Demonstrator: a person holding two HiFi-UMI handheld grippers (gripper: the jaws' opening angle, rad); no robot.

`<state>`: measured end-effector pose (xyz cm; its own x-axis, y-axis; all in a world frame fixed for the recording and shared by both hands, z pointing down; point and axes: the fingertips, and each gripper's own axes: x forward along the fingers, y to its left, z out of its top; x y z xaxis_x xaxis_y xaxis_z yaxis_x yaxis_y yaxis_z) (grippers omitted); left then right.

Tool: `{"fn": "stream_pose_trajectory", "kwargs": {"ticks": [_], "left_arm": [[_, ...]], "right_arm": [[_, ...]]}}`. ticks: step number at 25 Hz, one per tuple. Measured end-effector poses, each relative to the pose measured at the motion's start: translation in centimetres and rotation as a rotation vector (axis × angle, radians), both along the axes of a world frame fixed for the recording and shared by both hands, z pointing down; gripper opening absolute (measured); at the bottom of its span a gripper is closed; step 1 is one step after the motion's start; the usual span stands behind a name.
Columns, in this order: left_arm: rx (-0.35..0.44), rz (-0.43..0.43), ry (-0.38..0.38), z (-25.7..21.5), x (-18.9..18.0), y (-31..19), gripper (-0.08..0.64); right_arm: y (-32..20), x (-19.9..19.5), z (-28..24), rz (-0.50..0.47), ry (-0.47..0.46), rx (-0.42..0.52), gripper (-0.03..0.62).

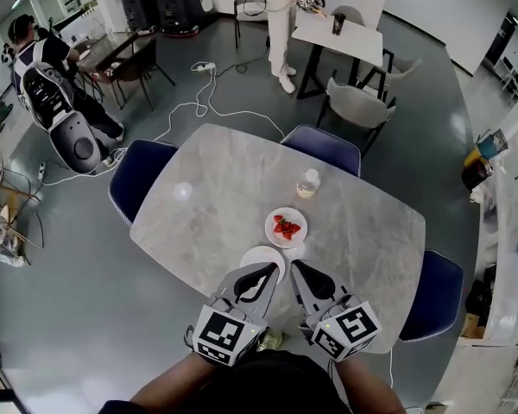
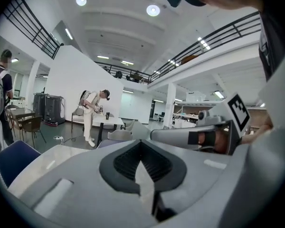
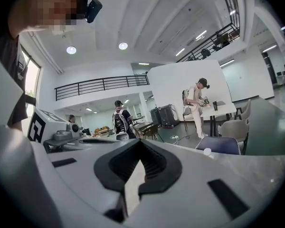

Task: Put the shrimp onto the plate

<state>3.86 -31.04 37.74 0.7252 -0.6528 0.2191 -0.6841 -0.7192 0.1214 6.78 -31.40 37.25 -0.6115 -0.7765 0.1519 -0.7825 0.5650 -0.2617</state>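
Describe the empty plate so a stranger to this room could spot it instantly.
Find the grey marble table in the middle of the floor. Two white plates lie toward its near edge. The empty plate is the one nearer that edge, bare white, while its neighbour holds red shrimp.

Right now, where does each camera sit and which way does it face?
Head view: on the person's head, facing steeply down at the table; left gripper, right gripper and forearms show.
Left gripper view: on the left gripper, facing out across the room along its closed jaws; the right gripper shows at right.
Right gripper view: on the right gripper, facing likewise; the left gripper shows at left.
Shared: all three show the person in white.
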Motion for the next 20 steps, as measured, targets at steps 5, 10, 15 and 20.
{"fn": "stream_pose_trajectory", "kwargs": {"ticks": [5,10,15,20], "left_arm": [[0.039,-0.02,0.04,-2.4,-0.2,1.3,0.008],[0.087,-0.04,0.055,-3.9,-0.5,2.1,0.008],[0.111,-0.052,0.059,-4.6,-0.6,3.2,0.008],[0.135,-0.057,0.057,-5.5,-0.6,3.5,0.008]], "right_arm": [[1.2,-0.8,-1.7,-0.028,0.013,0.04,0.002],[1.8,-0.9,-2.9,-0.03,0.025,0.071,0.001],[2.5,-1.2,-3.6,-0.052,0.034,0.104,0.0],[2.5,-1.3,-4.5,-0.054,0.048,0.128,0.0]]}}
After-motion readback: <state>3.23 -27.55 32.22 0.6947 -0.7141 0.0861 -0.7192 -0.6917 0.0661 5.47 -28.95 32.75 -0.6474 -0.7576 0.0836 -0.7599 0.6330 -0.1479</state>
